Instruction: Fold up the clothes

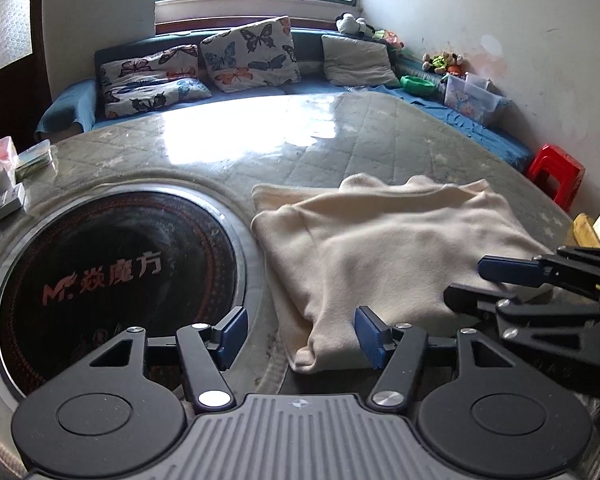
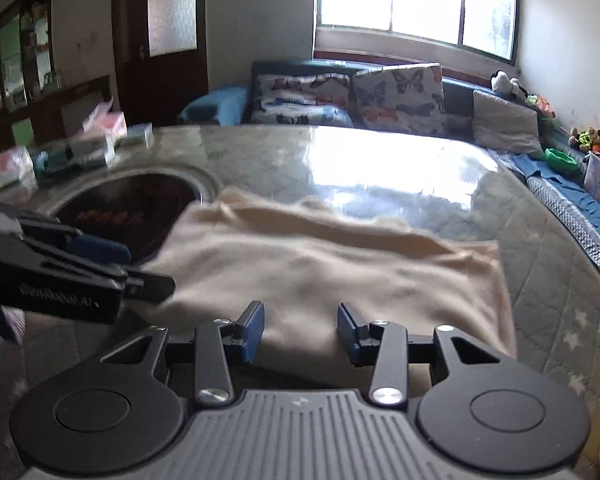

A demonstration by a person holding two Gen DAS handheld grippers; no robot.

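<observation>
A cream garment point(image 1: 384, 248) lies folded into a rough square on the round table point(image 1: 220, 152); it also shows in the right wrist view point(image 2: 320, 268). My left gripper point(image 1: 300, 338) is open at the garment's near left corner, its blue pads either side of that corner and nothing between them gripped. My right gripper point(image 2: 300, 330) is open at the garment's near edge, empty. The right gripper also shows in the left wrist view point(image 1: 496, 284), low over the garment's right side. The left gripper shows in the right wrist view point(image 2: 112, 264) at the garment's left.
A black round cooktop point(image 1: 112, 276) is set into the table left of the garment. Boxes and tissue packs point(image 1: 0, 172) stand at the table's left edge. A sofa with butterfly cushions point(image 1: 248, 56) lies behind, and a red stool point(image 1: 556, 172) stands at the right.
</observation>
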